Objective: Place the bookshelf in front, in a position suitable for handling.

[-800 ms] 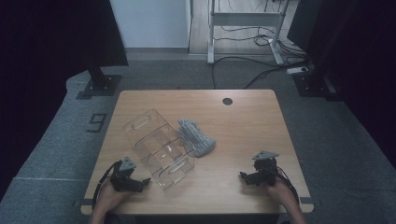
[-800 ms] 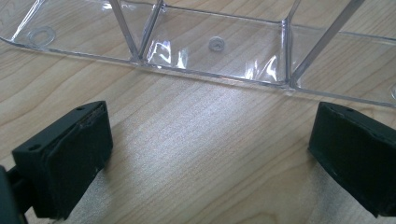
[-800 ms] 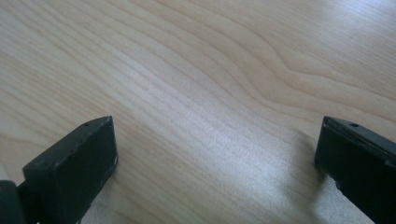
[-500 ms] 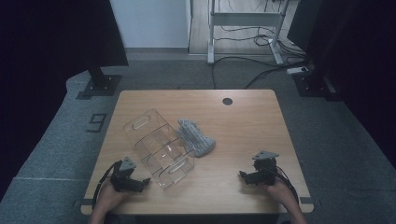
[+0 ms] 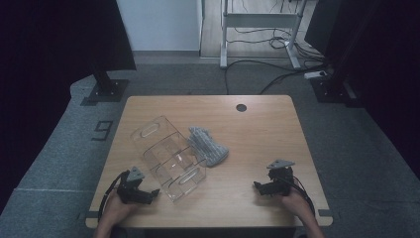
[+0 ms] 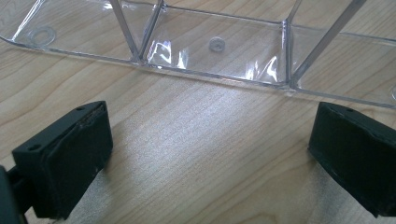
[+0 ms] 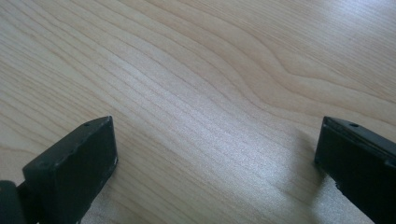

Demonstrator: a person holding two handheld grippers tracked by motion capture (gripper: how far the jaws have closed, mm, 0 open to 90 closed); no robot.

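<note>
A clear plastic organizer with several compartments (image 5: pixel 168 156) lies slantwise on the wooden table (image 5: pixel 257 129), left of centre. A grey folded cloth (image 5: pixel 208 147) rests against its right side. My left gripper (image 5: pixel 146 194) sits at the front left, just before the organizer's near end, open with nothing between its jaws. In the left gripper view the organizer's clear wall (image 6: pixel 210 51) lies just beyond the wide-spread jaws. My right gripper (image 5: pixel 262 187) rests at the front right, open over bare wood (image 7: pixel 201 107), well apart from the cloth.
A dark round hole (image 5: pixel 241 107) marks the table's far edge. Beyond the table stand a black stand base (image 5: pixel 106 89) at the left, a white frame with cables (image 5: pixel 260 29) behind, and dark curtains at both sides.
</note>
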